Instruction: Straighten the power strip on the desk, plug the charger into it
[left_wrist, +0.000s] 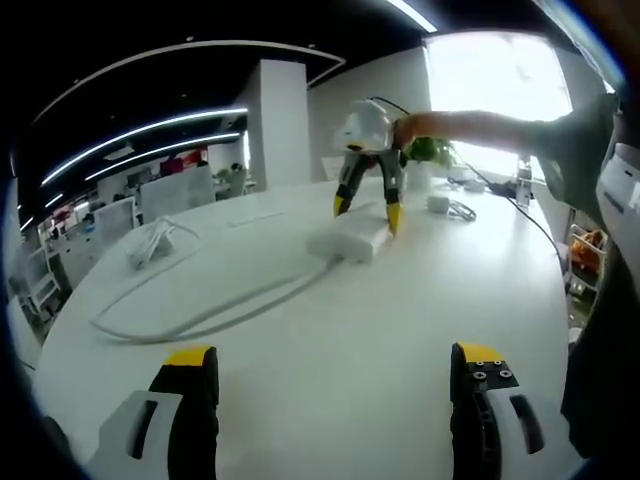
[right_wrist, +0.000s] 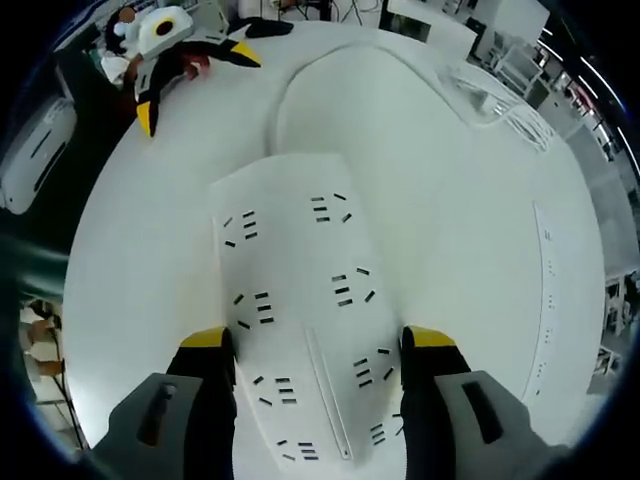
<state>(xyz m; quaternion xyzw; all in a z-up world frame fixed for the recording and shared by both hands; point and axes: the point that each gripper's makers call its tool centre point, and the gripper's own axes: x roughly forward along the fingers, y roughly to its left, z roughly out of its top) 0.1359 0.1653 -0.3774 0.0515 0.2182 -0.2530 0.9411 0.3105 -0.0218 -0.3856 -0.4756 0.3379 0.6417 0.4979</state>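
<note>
White power strip (right_wrist: 300, 320) flat mid-desk (left_wrist: 400, 320), cable (left_wrist: 210, 310) trailing. Right gripper (right_wrist: 318, 352) straddling strip, grip unclear. Left gripper (left_wrist: 335, 365) released, apart.

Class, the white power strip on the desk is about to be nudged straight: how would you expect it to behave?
The power strip looks like a rigid flat slab, so it would probably slide and pivot rather than bend or tip. The glossy desk suggests easy slipping. Its trailing cable lies in loose curves, so likely floppy, dragging behind.

text: none legible | views seemingly too blurred for labels
</note>
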